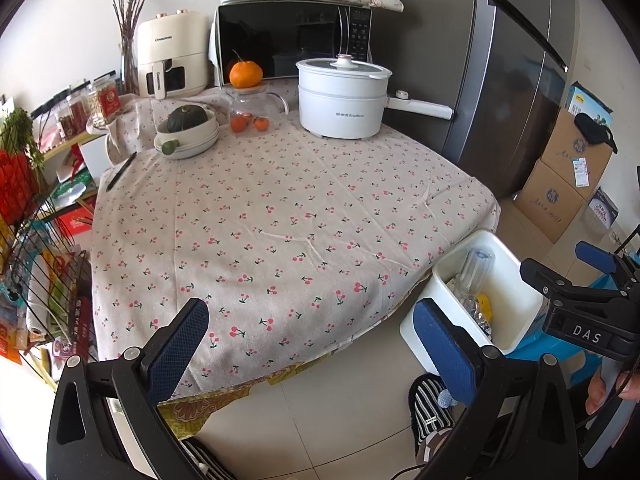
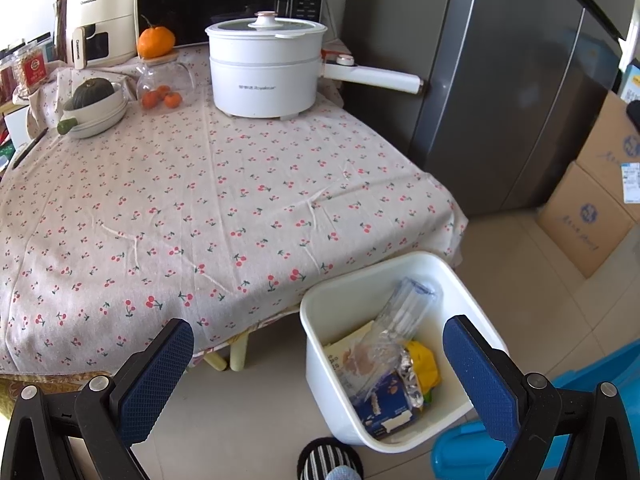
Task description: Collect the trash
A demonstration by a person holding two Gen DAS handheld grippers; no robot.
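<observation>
The left gripper (image 1: 310, 344) hangs above the near edge of the table (image 1: 280, 216), its jaws spread wide with nothing between them. The right gripper (image 2: 320, 364) is likewise wide open and empty, held over the white bin (image 2: 404, 264) that stands on the floor just beside the table's near right corner. The trash is in that bin, and the two views differ in how much of it they give. The right wrist view looks straight down into it and shows a clear plastic bottle (image 2: 404, 312) leaning against the inner wall, a yellow wrapper (image 2: 424, 364), crumpled foil (image 2: 410, 376) and a blue packet (image 2: 384, 404) piled at the bottom. The left wrist view sees the bin (image 1: 516, 276) from the side, with only the bottle (image 1: 476, 268), some foil and a spot of yellow visible. Only the left view shows the right gripper (image 1: 596, 276) from outside, at the frame's right edge, along with the wire rack (image 1: 40, 264) left of the table. Both views show the white pot (image 1: 340, 98) at the far side of the cherry-print cloth.
</observation>
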